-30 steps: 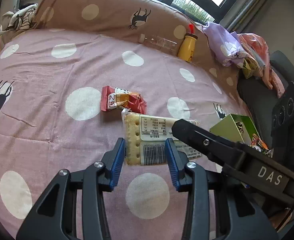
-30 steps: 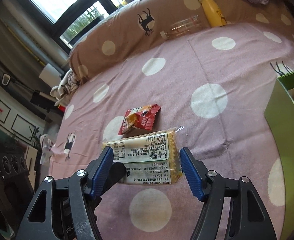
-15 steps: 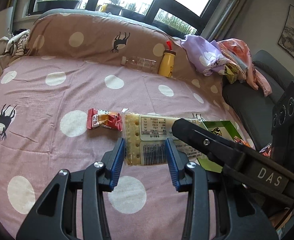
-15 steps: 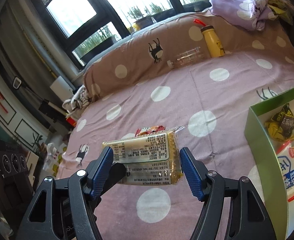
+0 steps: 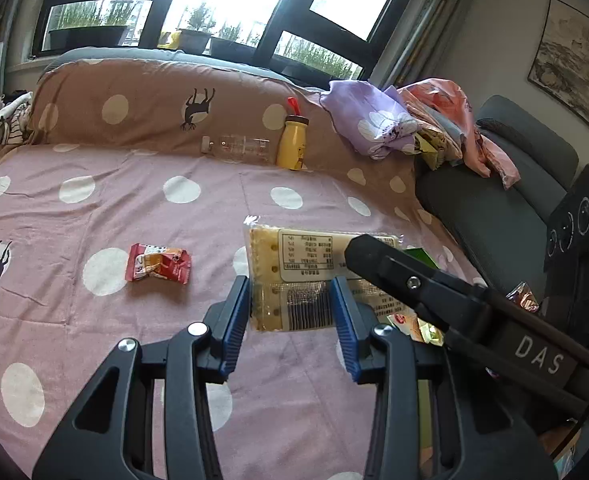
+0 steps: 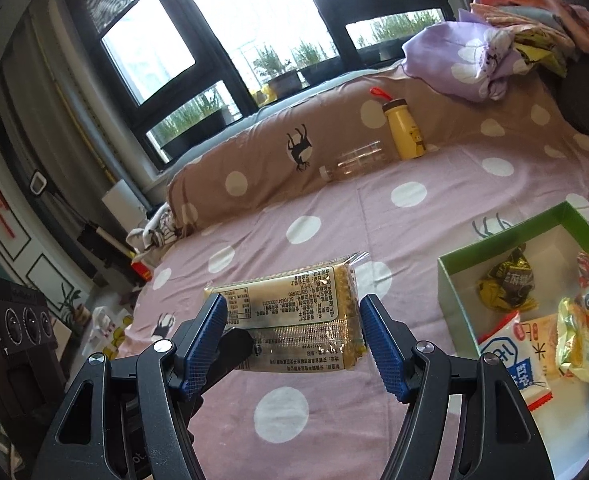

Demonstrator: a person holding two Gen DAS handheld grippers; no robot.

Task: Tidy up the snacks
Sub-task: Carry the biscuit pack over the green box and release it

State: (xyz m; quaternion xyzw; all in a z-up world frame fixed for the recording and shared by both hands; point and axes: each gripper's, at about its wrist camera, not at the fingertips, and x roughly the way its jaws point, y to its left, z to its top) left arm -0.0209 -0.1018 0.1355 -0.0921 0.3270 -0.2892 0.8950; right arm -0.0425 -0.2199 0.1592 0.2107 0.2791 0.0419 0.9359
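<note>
A long clear packet of crackers [image 5: 294, 272] hangs in the air above the pink dotted bedspread, held by both grippers. My left gripper [image 5: 290, 312] is shut across its width at one end. My right gripper [image 6: 292, 336] is shut on the cracker packet [image 6: 290, 312] along its length, and one black finger [image 5: 414, 280] of it crosses the left wrist view. A small red snack packet [image 5: 158, 268] lies on the bed to the left. An open green box [image 6: 454, 292] sits to the right with several snack packets in it.
A yellow bottle [image 5: 292, 144] and a clear plastic bottle [image 5: 238, 146] lean against the brown dotted pillow [image 5: 134, 112] at the back. Crumpled clothes [image 5: 378, 124] are piled at the back right beside a grey sofa [image 5: 494, 208]. A black speaker [image 6: 18, 320] stands left of the bed.
Both grippers have risen with the cracker packet held between them, and the views have tilted up. The green box has come fully into the right wrist view. The red packet stays on the bed.
</note>
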